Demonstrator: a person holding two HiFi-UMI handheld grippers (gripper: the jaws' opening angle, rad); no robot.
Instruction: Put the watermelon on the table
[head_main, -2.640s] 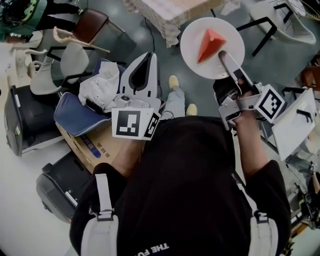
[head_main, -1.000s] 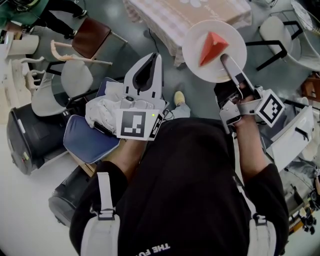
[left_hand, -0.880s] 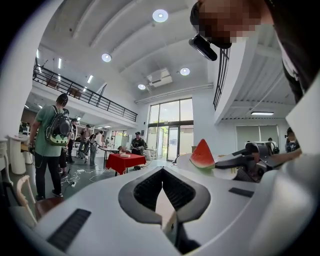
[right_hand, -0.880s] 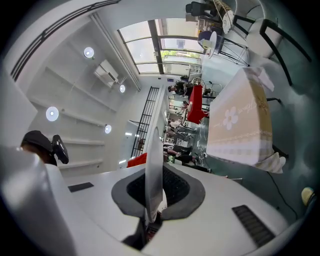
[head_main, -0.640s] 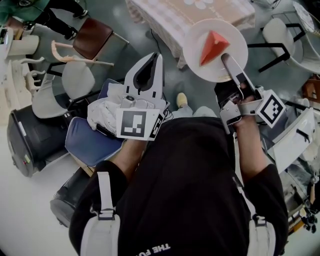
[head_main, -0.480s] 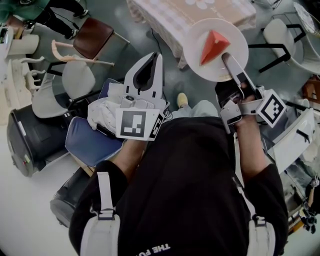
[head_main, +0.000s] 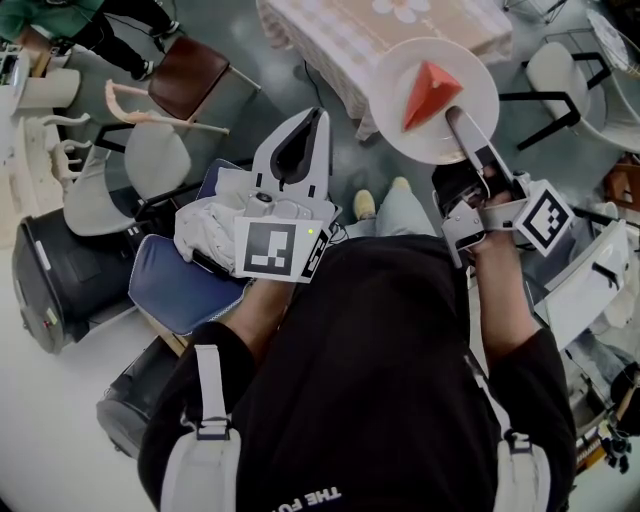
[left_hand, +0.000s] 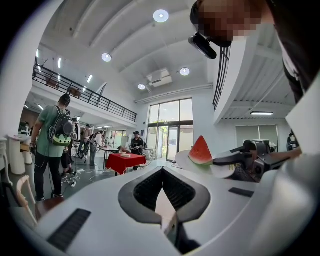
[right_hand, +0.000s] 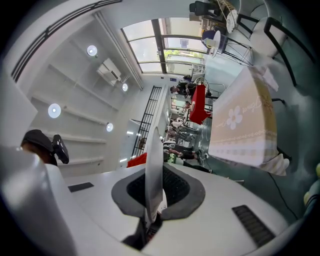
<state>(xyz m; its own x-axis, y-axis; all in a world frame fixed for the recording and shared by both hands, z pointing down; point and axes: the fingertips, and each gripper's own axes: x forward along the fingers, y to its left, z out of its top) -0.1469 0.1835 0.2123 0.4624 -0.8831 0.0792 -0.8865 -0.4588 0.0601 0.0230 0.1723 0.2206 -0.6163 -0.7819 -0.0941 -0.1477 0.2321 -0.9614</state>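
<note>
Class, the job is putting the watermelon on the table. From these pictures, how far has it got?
Done: the right gripper is shut on the rim of the plate carrying the watermelon. In hand: the plate is held in the air near the table. Left: set it down there and let go. The left gripper is shut and empty.

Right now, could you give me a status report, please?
Right gripper shut on plate rim; left gripper shut, empty. Watermelon slice on plate, held aloft near table. No obstacle seen between.
</note>
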